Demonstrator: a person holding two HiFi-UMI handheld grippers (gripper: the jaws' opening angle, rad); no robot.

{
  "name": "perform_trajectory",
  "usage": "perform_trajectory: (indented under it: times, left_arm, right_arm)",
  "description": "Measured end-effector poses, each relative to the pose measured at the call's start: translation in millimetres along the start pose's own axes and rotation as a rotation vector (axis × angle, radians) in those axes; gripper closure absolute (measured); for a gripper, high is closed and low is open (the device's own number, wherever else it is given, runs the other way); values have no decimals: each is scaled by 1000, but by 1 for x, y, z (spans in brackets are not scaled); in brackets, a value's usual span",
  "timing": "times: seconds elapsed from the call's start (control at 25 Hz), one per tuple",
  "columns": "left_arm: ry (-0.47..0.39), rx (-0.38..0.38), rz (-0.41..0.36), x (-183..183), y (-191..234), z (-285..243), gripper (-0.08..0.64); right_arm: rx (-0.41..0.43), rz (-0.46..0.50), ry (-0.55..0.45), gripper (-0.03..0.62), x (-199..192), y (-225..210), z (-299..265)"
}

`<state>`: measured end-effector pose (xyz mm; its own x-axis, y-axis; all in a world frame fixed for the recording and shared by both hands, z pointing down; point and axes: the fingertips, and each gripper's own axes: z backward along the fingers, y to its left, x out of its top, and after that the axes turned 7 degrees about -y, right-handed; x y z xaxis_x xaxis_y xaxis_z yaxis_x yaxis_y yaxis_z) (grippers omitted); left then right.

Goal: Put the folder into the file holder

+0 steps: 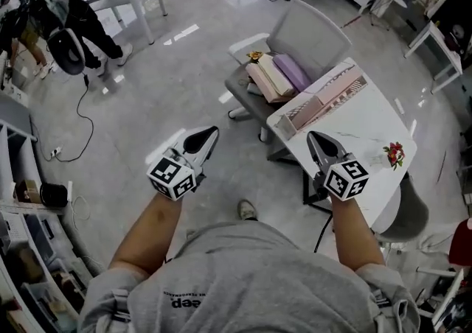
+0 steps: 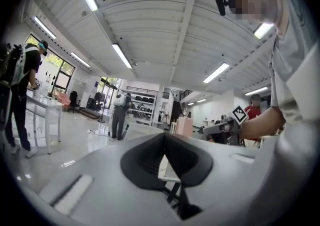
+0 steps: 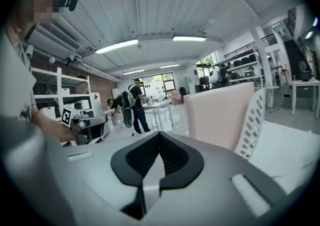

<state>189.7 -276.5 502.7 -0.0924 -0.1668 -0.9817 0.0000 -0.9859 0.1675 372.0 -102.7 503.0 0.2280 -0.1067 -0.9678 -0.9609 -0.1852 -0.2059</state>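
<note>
A long white file holder (image 1: 324, 97) with pink folders in it lies on the white table (image 1: 369, 121) at the right. In the right gripper view its perforated side (image 3: 252, 120) and a pink folder (image 3: 215, 112) stand just right of the jaws. More folders, beige (image 1: 269, 79) and purple (image 1: 293, 71), are stacked on a grey chair (image 1: 313, 33) beyond the table. My left gripper (image 1: 214, 131) (image 2: 164, 135) hangs over the floor, shut and empty. My right gripper (image 1: 313, 135) (image 3: 159, 134) is at the table's near edge, jaws together with nothing between them.
A small red flower piece (image 1: 394, 153) lies on the table's right side. A second chair (image 1: 405, 214) stands by the table's near right. A person with a backpack (image 1: 66, 7) stands at a far-left table, a cable (image 1: 85, 125) trails on the floor, and shelves line the left edge.
</note>
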Motion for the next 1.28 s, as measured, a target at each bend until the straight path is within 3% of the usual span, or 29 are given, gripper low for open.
perform_trajectory:
  times: [0.4,0.76,1.0,1.28]
  left_arm:
    - [-70,359,-44,60,74,189,502]
    - [-96,711,-75,93,86,366,502]
    - [-109,840,-77,107,76,430,502]
    - [-143,884,-73,119,72,464,502]
  right_arm:
    - [332,68,27,588,16,160,-121]
    - [673,118,71,588,12,332,-198]
    - [793,139,90,588,16,407,-216]
    - [835,162,90,589,16,443,-217]
